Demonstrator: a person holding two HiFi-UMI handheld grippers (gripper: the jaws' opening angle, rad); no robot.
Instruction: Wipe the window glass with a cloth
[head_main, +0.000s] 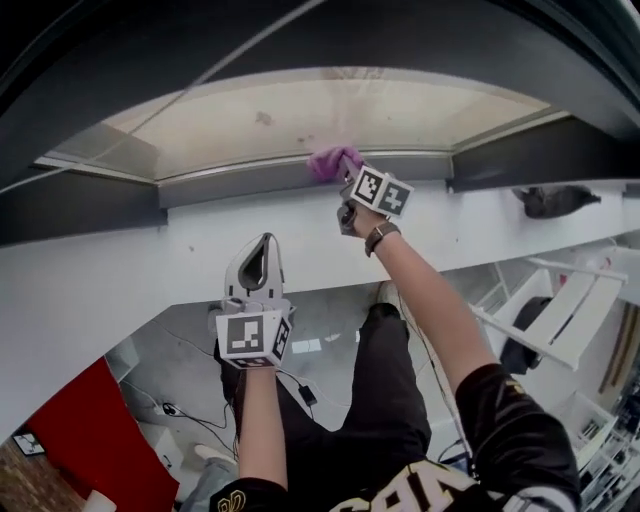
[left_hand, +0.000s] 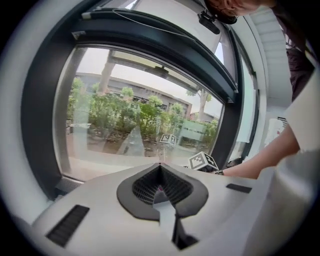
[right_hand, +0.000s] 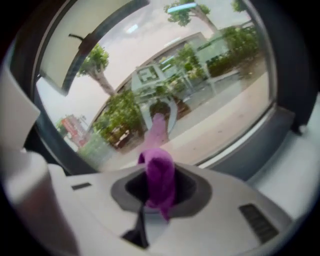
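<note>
The window glass (head_main: 300, 115) fills the top of the head view, inside a dark frame. A purple cloth (head_main: 330, 160) is bunched against the glass's lower edge, and my right gripper (head_main: 342, 172) is shut on it. In the right gripper view the cloth (right_hand: 160, 177) sticks out from between the jaws toward the glass (right_hand: 200, 90), which shows its reflection. My left gripper (head_main: 262, 250) is shut and empty, held back over the white sill (head_main: 130, 270), apart from the glass. In the left gripper view the pane (left_hand: 125, 120) lies ahead of the left gripper (left_hand: 160, 169).
A dark object (head_main: 555, 200) lies on the sill at the right. A white rack (head_main: 560, 320) stands lower right, and a red panel (head_main: 90, 430) lower left. Cables trail across the floor (head_main: 320, 340) below. The dark window frame (left_hand: 45, 115) borders the pane.
</note>
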